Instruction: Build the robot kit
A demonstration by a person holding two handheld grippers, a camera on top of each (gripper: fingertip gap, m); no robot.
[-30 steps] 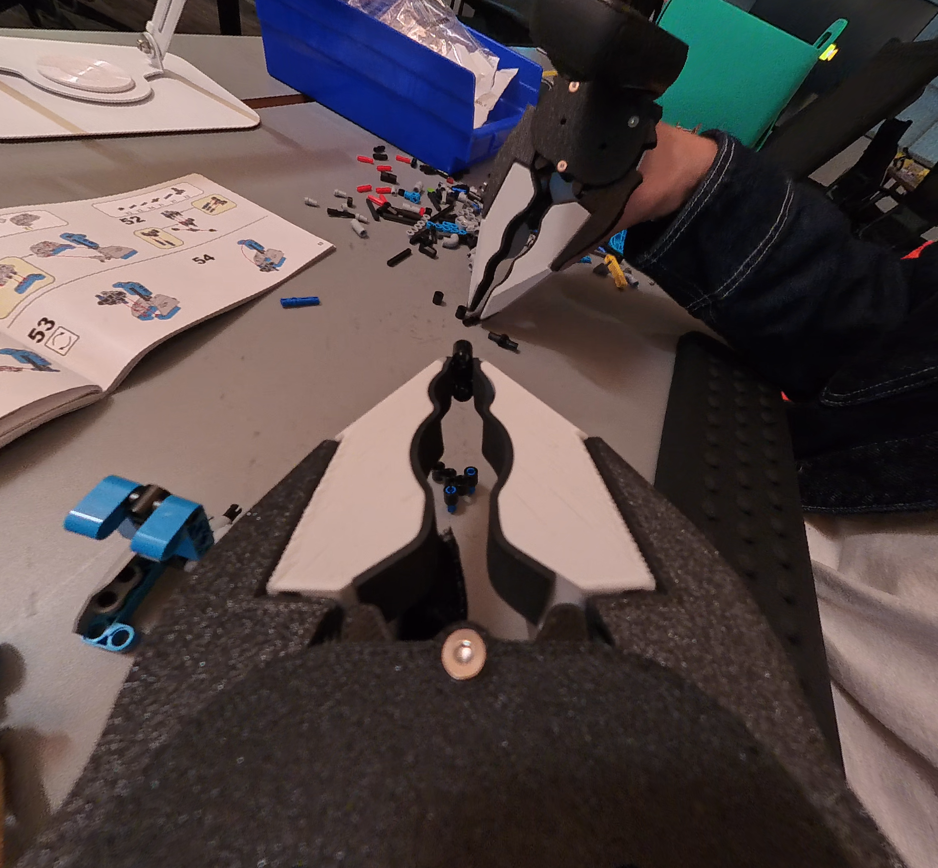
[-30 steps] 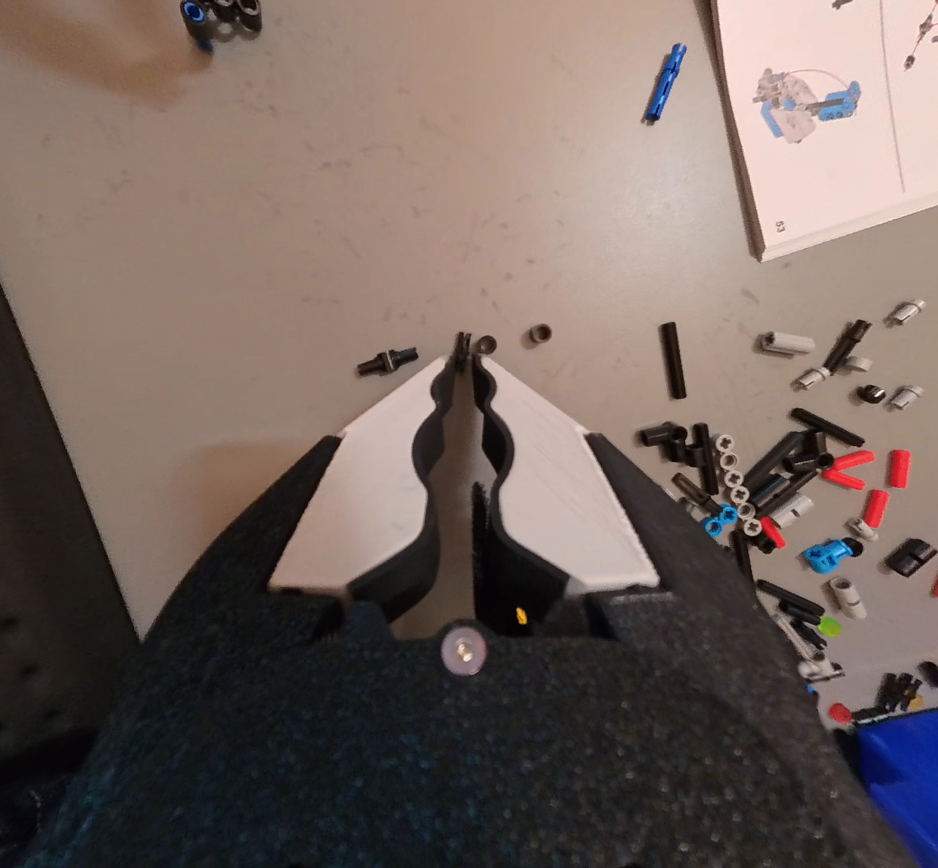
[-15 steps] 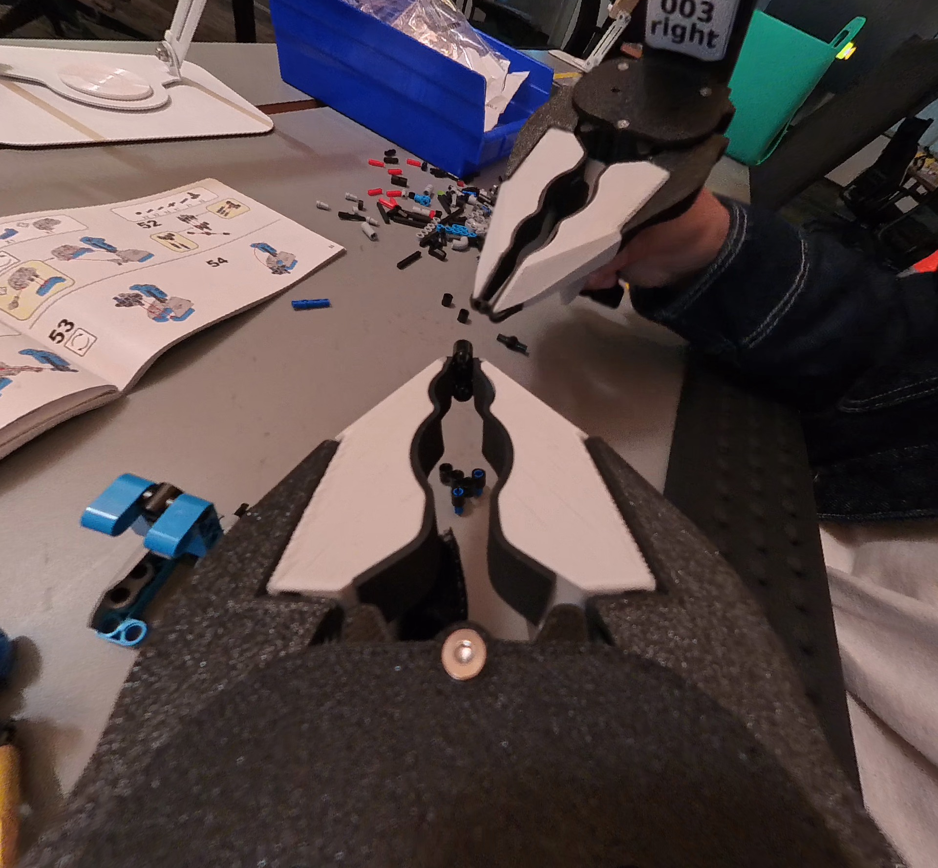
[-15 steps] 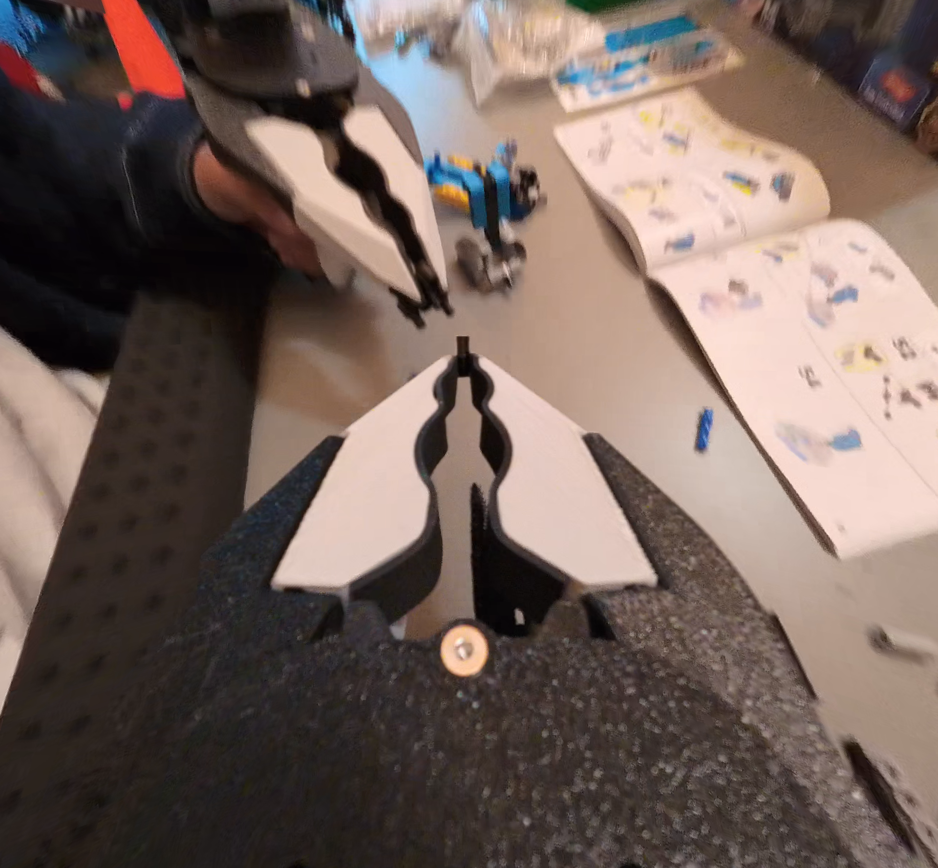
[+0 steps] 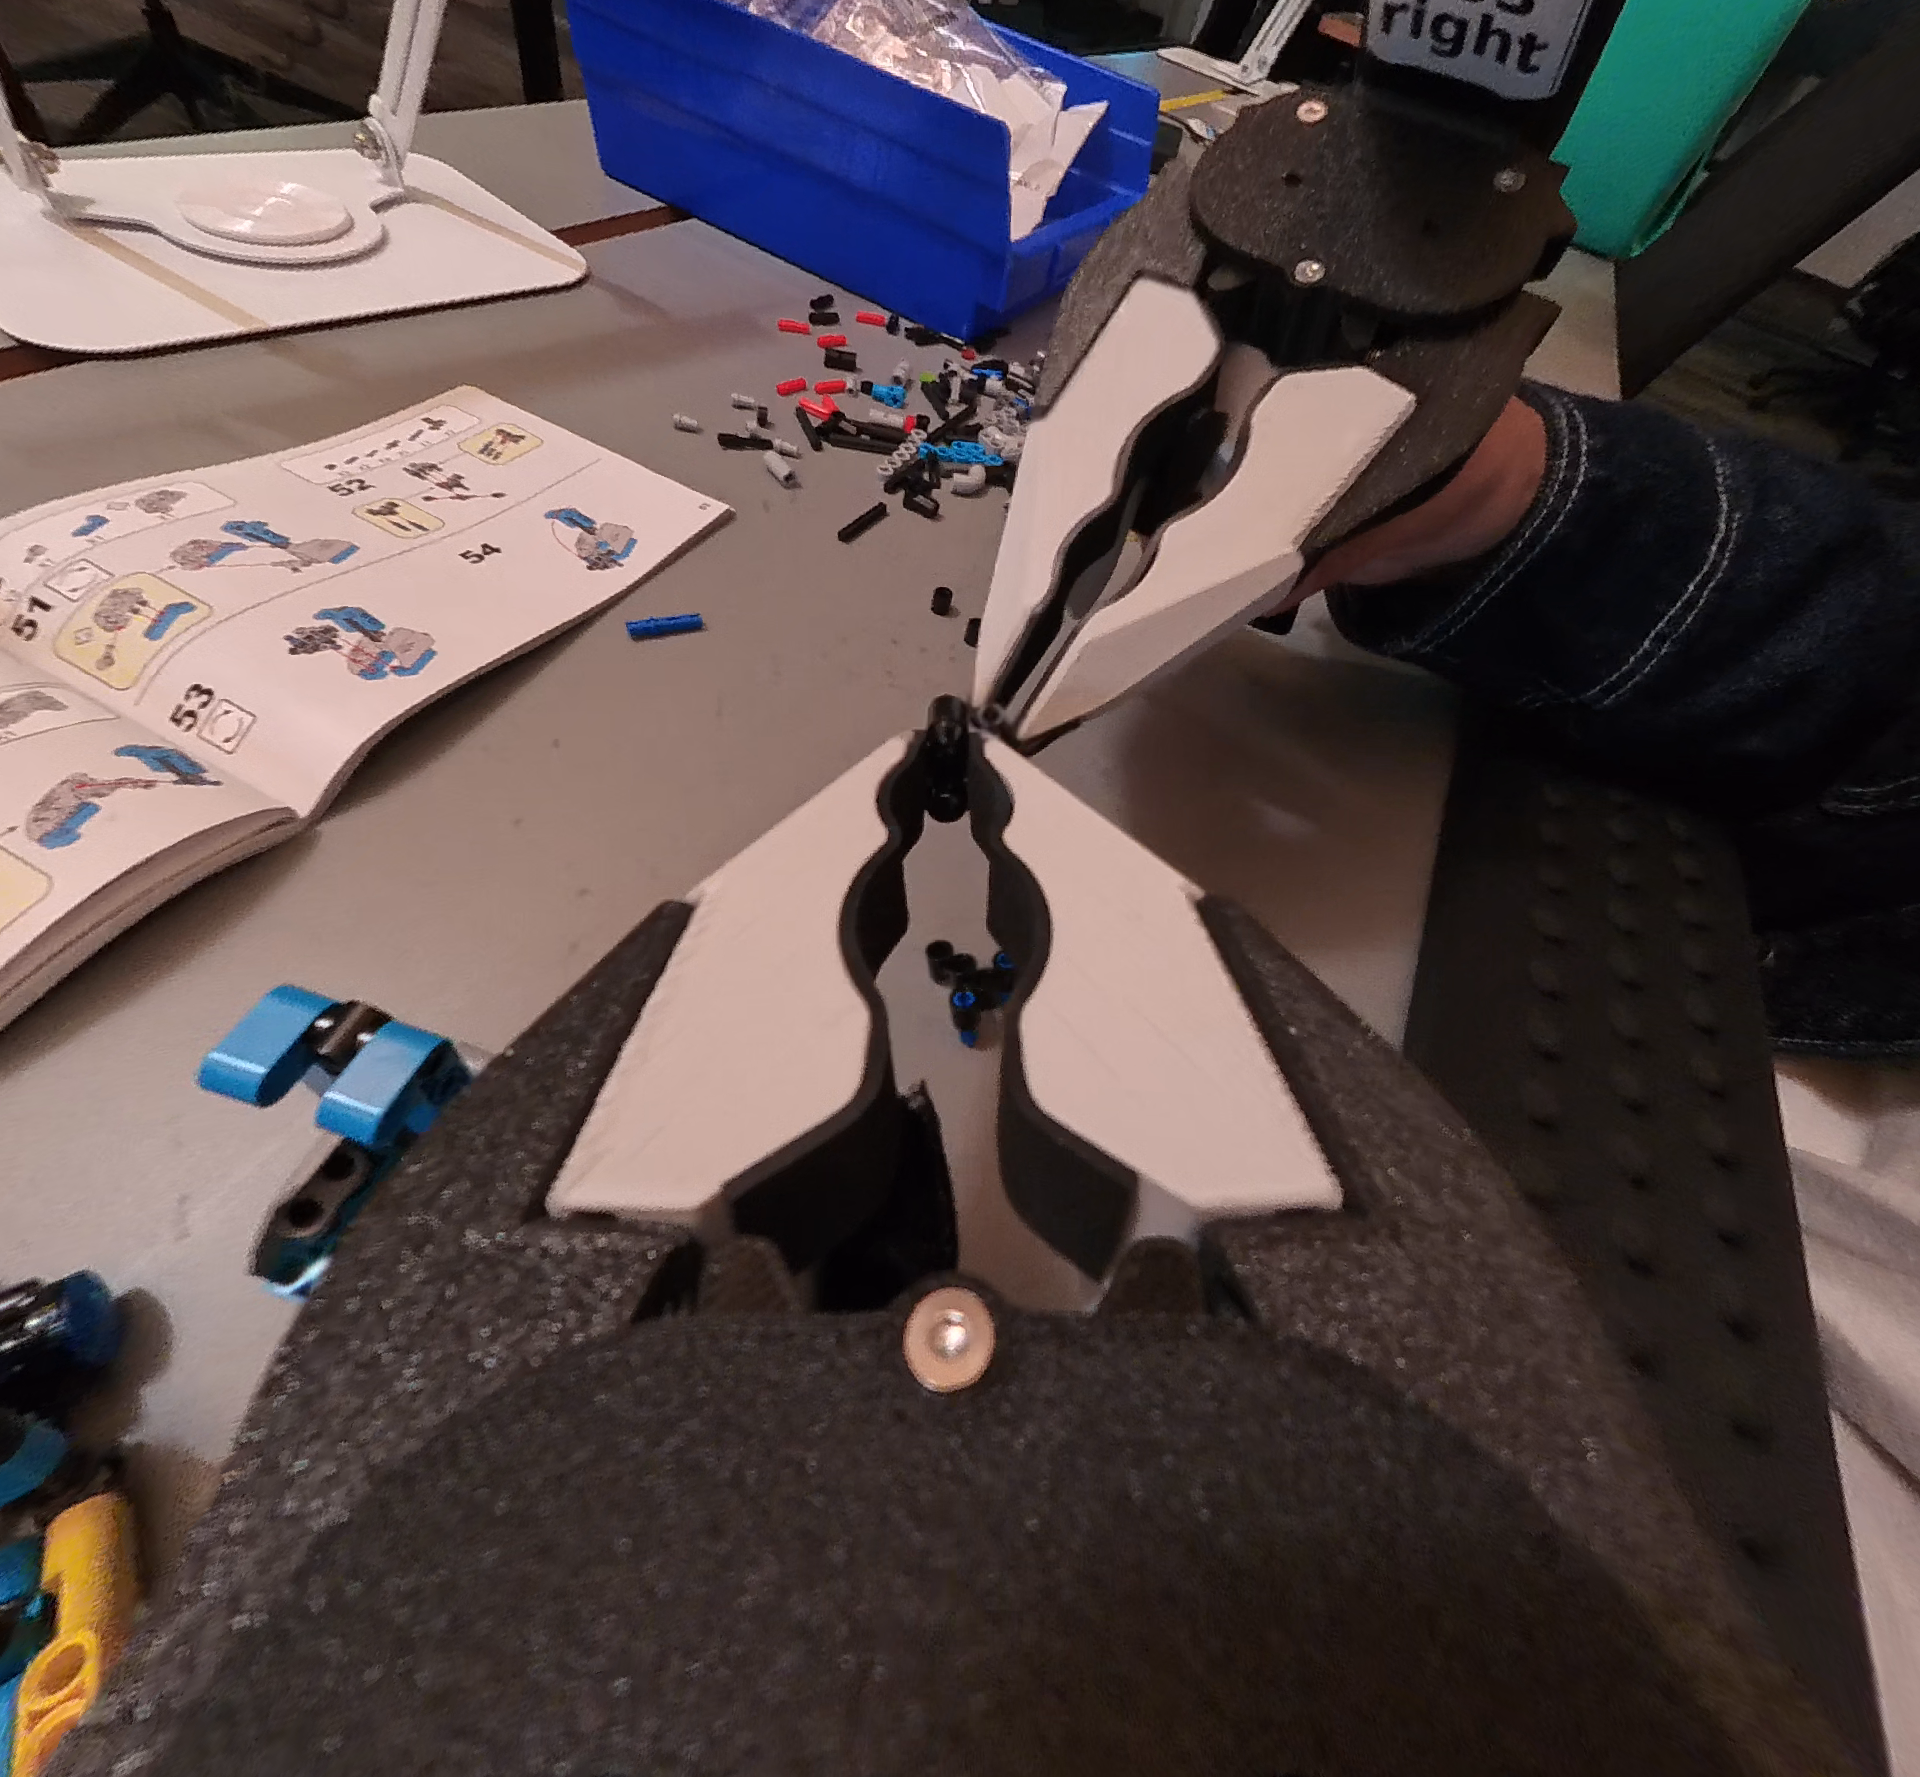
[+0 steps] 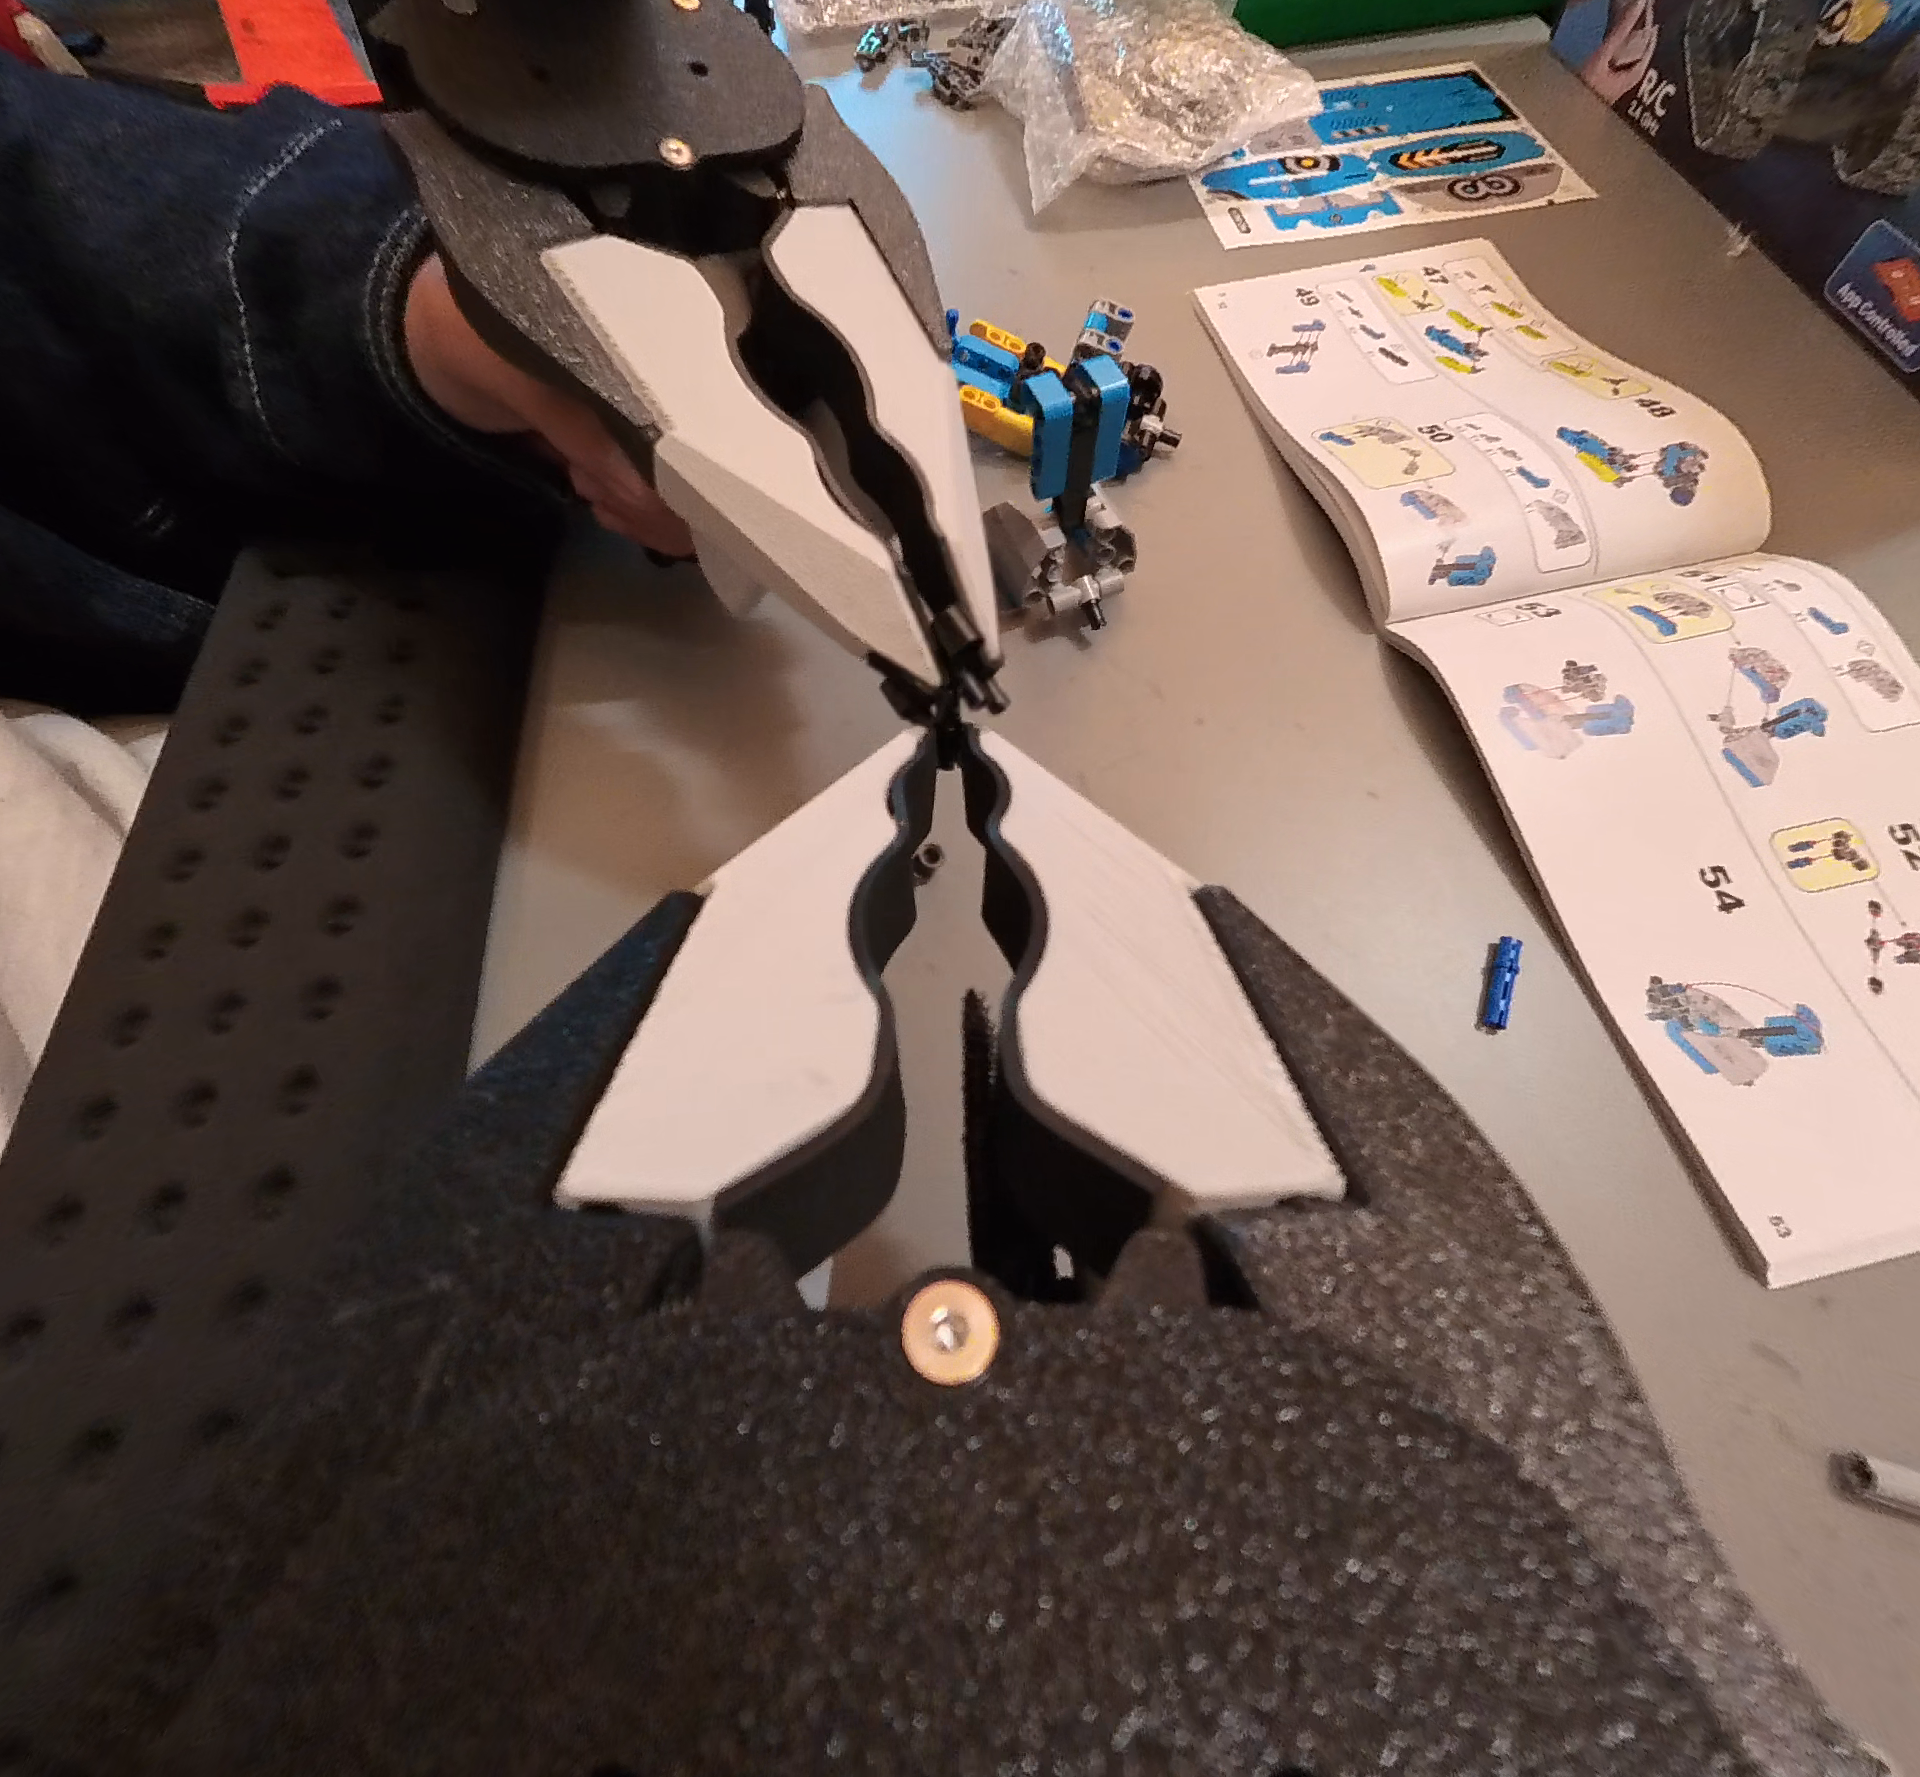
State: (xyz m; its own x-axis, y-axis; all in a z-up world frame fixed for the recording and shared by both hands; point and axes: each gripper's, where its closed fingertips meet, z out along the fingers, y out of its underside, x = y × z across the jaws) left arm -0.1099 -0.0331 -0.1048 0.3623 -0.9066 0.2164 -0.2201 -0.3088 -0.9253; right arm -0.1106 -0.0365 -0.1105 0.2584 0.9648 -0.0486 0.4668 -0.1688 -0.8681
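Pinching a small black pin piece (image 5: 945,751) at centre frame, the left gripper (image 5: 948,740) is clenched on it, while the right gripper (image 5: 1003,717), upper right, meets it tip to tip, clamped on a thin black peg (image 6: 948,753); both look light, rigid, slippery.

Open booklet (image 5: 312,584) left on the table (image 5: 623,844), loose parts (image 5: 894,428) behind it, bin (image 5: 831,138) behind those, grippers' tips meeting mid-table.
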